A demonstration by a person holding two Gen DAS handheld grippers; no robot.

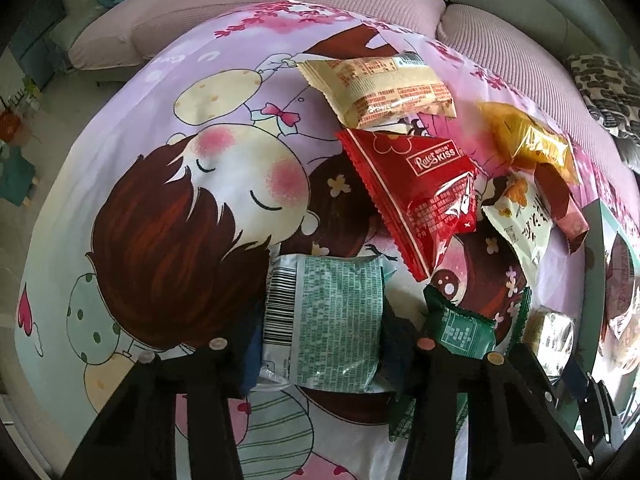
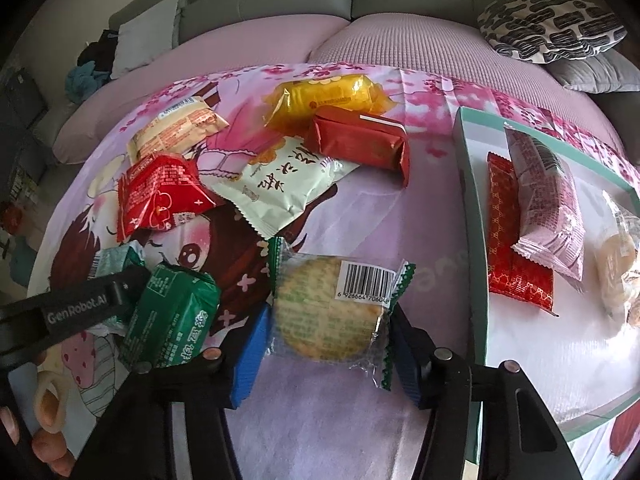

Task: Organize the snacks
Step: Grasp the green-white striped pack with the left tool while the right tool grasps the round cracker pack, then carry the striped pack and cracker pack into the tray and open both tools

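Beside the teal-rimmed tray (image 2: 468, 216), which holds about three snacks, seven packets lie outside. Right gripper (image 2: 326, 344) jaws close around the round cracker packet (image 2: 328, 312); left gripper (image 1: 320, 344) jaws bracket the pale-green packet (image 1: 336, 320).

Both grippers (image 1: 320, 364) (image 2: 328, 356) clamped (pointing down)

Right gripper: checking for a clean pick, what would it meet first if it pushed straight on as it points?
The right gripper already straddles the clear-wrapped round cracker, blue pads against its edges. Pushed on, it would likely meet the cartoon-print purple cloth beneath.
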